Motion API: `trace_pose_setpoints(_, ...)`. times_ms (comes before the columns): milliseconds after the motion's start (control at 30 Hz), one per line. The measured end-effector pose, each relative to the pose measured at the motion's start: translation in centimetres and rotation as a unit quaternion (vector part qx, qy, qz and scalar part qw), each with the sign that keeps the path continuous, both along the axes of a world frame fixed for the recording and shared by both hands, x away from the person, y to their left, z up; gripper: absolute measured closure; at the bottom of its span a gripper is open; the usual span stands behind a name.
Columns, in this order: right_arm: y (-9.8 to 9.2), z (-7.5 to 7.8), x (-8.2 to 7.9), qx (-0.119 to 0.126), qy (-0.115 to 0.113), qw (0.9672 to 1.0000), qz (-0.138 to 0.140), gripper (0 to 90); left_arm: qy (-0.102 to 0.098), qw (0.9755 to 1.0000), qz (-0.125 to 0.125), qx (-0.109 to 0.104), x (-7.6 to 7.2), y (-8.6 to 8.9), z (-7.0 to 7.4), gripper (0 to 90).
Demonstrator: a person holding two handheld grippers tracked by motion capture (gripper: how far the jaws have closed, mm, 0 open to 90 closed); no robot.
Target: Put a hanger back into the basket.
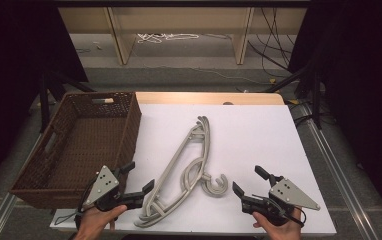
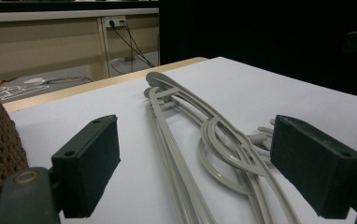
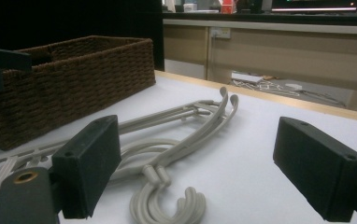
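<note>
With both jaws spread and empty, your left gripper (image 1: 138,176) just beside the stacked hangers (image 1: 184,170) and your right gripper (image 1: 247,181) near their hooks, pinching one rail may drag the nested stack apart.

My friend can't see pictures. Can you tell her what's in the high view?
A stack of pale grey plastic clothes hangers lies slanted on a white table, hooks toward the near edge. A person's left gripper and right gripper flank it, jaws open and empty. An empty brown woven wicker basket sits at the left.
</note>
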State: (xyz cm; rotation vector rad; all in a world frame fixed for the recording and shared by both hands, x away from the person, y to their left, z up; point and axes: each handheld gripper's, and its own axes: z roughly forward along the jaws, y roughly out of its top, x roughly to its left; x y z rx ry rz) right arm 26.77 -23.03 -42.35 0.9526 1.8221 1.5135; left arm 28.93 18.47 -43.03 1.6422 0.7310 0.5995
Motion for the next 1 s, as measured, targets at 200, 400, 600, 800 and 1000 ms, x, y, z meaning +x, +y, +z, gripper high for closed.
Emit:
trace_pose_setpoints(200, 0.0, 0.0, 0.0, -0.001, 0.000, 1.0000, 0.000, 16.0, 0.009, 0.9999, -0.005, 0.009, -0.2, -0.4, -0.1, 15.5)
trace_pose_setpoints(400, 0.0, 0.0, 0.1, -0.001, -0.001, 1.0000, 0.000, 16.0, 0.028, 0.9994, -0.012, 0.018, -0.4, -1.0, 0.0, 15.6)
trace_pose_setpoints(600, 0.0, -0.1, 0.1, -0.003, 0.003, 1.0000, 0.002, 16.2, 0.054, 0.9980, -0.012, 0.030, -0.3, -2.2, -0.1, 15.7)
trace_pose_setpoints(800, 0.0, -0.2, 0.2, -0.003, 0.008, 1.0000, 0.002, 16.2, 0.075, 0.9941, -0.023, 0.075, -0.5, -4.4, 0.1, 15.7)
trace_pose_setpoints(1000, 0.2, -0.3, 0.3, 0.001, 0.009, 0.9999, 0.011, 16.7, 0.081, 0.9845, -0.047, 0.148, -0.6, -7.2, 0.2, 15.8)
